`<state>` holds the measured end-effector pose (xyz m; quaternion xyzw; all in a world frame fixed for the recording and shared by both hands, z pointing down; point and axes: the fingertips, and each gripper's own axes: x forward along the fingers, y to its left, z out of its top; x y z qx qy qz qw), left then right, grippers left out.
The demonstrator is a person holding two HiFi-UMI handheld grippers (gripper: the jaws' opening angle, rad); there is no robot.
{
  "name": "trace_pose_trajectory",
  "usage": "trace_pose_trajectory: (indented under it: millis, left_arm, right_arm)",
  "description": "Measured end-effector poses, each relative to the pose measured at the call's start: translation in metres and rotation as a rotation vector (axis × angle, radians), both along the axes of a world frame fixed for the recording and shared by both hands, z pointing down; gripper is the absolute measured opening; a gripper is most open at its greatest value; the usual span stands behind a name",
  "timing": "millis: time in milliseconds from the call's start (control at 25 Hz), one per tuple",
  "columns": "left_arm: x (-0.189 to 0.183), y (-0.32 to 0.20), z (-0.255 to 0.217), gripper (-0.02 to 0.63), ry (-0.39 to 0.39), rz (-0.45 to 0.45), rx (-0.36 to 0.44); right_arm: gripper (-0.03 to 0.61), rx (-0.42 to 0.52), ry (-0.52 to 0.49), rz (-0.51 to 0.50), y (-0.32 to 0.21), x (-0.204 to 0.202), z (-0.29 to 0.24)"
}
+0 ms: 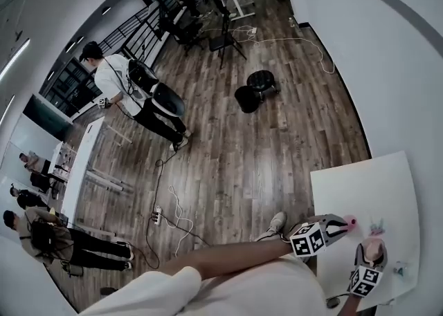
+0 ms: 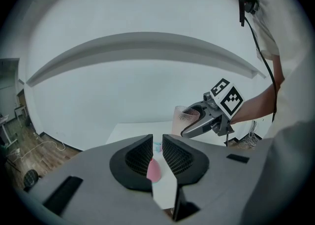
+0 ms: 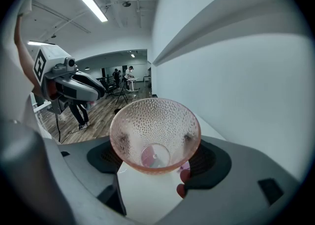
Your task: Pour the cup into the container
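A clear pink dimpled cup [image 3: 155, 133] sits between the jaws of my right gripper [image 3: 155, 159], which is shut on it. The cup's mouth tilts back toward the camera and it looks empty. In the head view the cup [image 1: 376, 244] is above the near right part of the white table [image 1: 367, 190]. My left gripper [image 1: 345, 223] hovers just left of it, jaws narrow, closed on a small pink object [image 2: 153, 170]. From the left gripper view, the cup [image 2: 184, 119] and right gripper [image 2: 194, 123] are ahead to the right. No container can be made out clearly.
A small teal and pink item [image 1: 377, 225] lies on the table past the grippers, and another small item [image 1: 401, 270] lies near the right edge. Small reddish bits [image 3: 184, 176] show under the cup. A wall runs close behind the table. People [image 1: 121, 79], stools [image 1: 256, 86] and floor cables [image 1: 166, 218] are far off.
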<state>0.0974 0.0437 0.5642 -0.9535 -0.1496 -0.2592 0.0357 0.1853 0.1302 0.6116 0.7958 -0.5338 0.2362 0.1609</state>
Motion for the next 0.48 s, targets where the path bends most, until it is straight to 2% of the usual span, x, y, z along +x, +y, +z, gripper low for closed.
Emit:
trace_pose_trajectory:
  millis: [240,480]
  left_arm:
    - [0.006,0.025,0.019,0.063,0.006,0.046,-0.003]
    - [0.009,0.044,0.004,0.063,-0.012,0.095,-0.016]
  right_arm:
    - [0.368,0.008,0.005,0.052,0.031,-0.004,0.018]
    - [0.368,-0.002,0.015,0.110,0.059,-0.004,-0.005]
